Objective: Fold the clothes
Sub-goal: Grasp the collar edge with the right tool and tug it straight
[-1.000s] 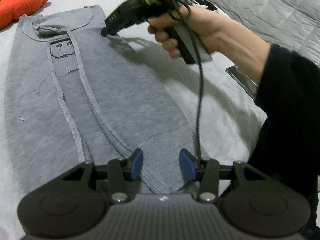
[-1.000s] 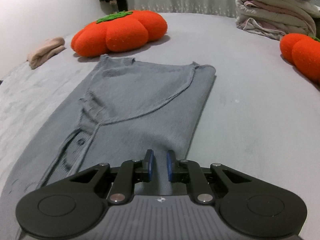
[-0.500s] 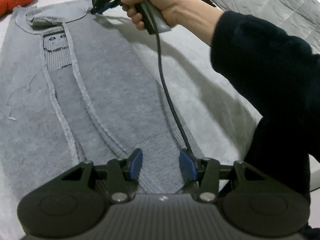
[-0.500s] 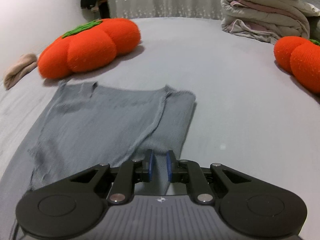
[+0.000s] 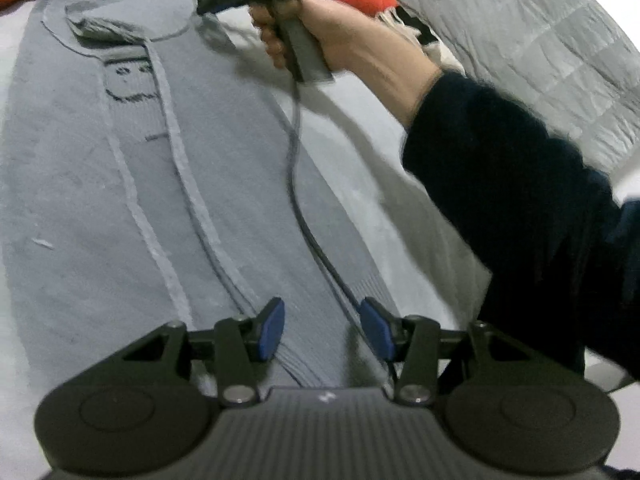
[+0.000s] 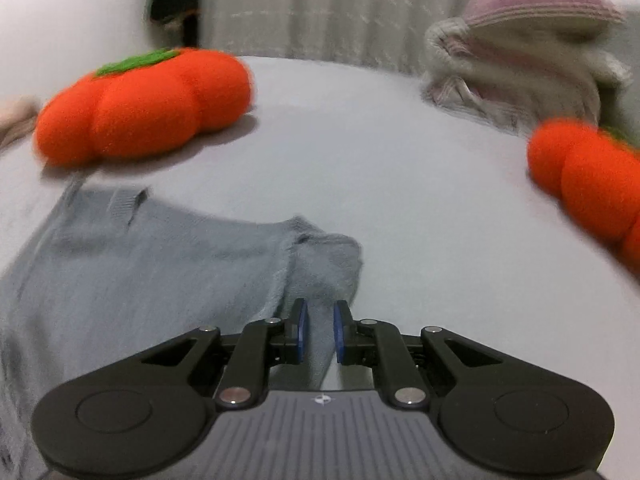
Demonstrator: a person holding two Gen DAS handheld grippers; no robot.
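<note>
Farther forward: right hand-held gripper (image 6: 318,330) over bunched knit sweater (image 6: 132,264)

Matt grey knit sweater (image 5: 224,184), ribbed hem

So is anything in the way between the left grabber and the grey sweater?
Nothing blocks it. The left gripper is open right over the sweater hem. Only the black cable from the right gripper trails across the cloth toward it.

Black left gripper (image 5: 322,330) w/ blue pads (image 5: 271,330), silver screws; right gripper (image 6: 318,332) alike. Bare-skinned right hand (image 5: 344,40), dark sleeve (image 5: 520,200), black cable (image 5: 304,208) were seen.
</note>
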